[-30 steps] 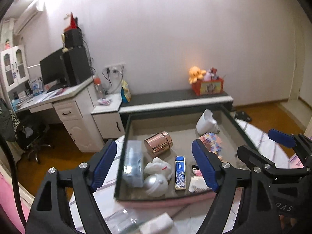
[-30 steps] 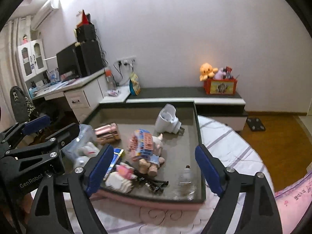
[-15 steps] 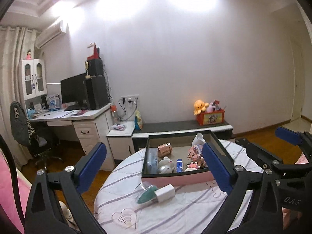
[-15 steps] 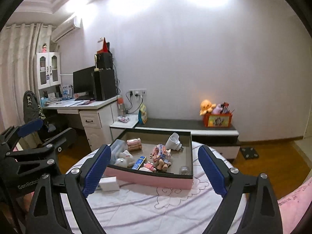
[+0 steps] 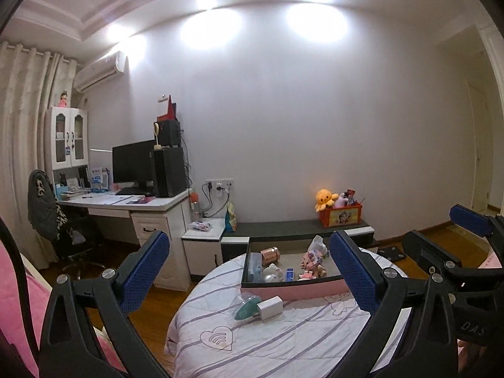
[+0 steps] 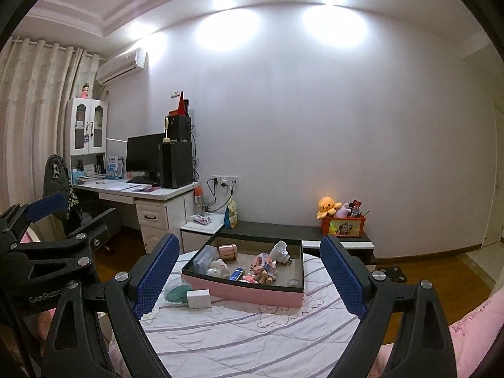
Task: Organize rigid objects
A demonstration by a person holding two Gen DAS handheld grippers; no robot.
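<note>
Left gripper [image 5: 249, 278] fingers spread, empty; pink tray [image 5: 293, 293] on round table [image 5: 283, 340].

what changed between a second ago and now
Both tongs, left and right, pulled back and up from the pink box; their jaws have just been opening, with nothing between them. The box's contents and the white charger beside it stayed put.

Left claw [image 5: 249, 275] jaws just opened wide, empty; right claw [image 6: 249, 278] likewise
</note>
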